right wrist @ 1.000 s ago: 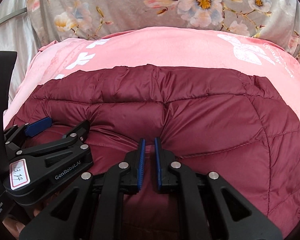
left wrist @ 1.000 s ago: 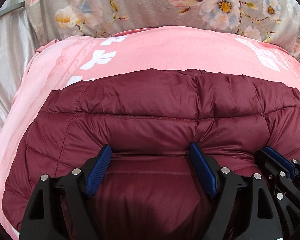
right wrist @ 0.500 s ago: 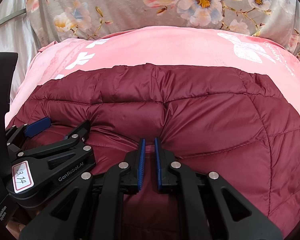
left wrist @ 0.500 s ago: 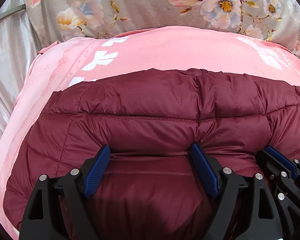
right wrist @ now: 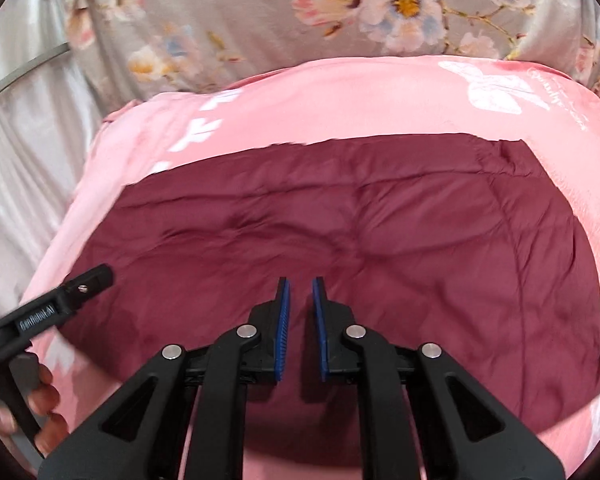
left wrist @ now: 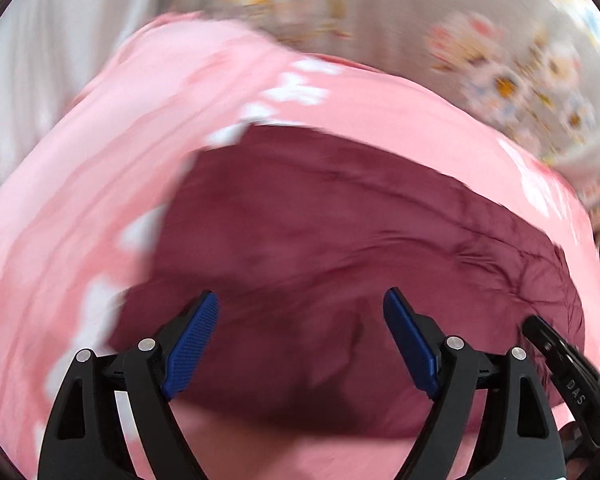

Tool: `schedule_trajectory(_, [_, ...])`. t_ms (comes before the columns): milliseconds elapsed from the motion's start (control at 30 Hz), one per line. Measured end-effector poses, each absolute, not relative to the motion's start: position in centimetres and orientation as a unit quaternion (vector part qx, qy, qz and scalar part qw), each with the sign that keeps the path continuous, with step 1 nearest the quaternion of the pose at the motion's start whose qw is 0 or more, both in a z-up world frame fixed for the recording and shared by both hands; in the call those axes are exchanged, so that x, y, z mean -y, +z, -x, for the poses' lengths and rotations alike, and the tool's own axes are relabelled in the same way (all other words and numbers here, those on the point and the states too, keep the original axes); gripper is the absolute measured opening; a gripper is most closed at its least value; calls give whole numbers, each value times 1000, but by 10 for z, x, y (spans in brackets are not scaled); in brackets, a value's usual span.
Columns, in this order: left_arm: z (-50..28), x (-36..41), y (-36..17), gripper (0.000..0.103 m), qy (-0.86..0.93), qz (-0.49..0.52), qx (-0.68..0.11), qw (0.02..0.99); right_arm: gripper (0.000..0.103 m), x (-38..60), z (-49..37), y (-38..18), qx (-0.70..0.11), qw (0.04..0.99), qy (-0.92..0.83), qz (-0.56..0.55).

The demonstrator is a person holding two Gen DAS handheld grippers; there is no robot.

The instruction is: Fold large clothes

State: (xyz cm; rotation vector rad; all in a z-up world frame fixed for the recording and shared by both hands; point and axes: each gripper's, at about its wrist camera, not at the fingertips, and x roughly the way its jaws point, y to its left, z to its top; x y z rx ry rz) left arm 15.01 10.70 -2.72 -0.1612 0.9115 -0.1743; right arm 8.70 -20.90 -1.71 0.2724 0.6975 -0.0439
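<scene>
A dark red quilted puffer jacket [right wrist: 340,232] lies folded into a flat block on a pink bedspread [right wrist: 340,100]. It also shows, blurred, in the left wrist view [left wrist: 320,240]. My left gripper [left wrist: 300,312] is wide open and empty, raised above the jacket's near part. My right gripper [right wrist: 300,292] hovers above the jacket's near middle with its jaws close together, a narrow gap between the blue pads and nothing held. The left gripper's body [right wrist: 52,308] shows at the left of the right wrist view, held by a hand [right wrist: 40,400].
A grey floral quilt [right wrist: 340,12] is bunched along the far side of the bed. White fabric [right wrist: 20,140] hangs at the left. The pink bedspread carries white bow prints [right wrist: 496,88].
Both grippers have lifted up and back off the jacket. The right gripper has let go of the fold it was pinching. The left wrist view is now blurred and swung to the left.
</scene>
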Motion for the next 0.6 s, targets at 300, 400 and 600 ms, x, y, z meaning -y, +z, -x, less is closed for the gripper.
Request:
schedule_trajectory(300, [-139, -206, -55, 82, -56, 237, -464, 852, 11, 180, -89, -45, -362, 925, -16, -116])
schedule_trajectory(400, [-142, -197, -61, 82, -68, 240, -465, 849, 11, 181, -89, -49, -359, 926, -14, -116])
schedule_trajectory(600, [-156, -163, -58, 68, -86, 209, -458, 860, 11, 184, -85, -48, -357, 925, -15, -130])
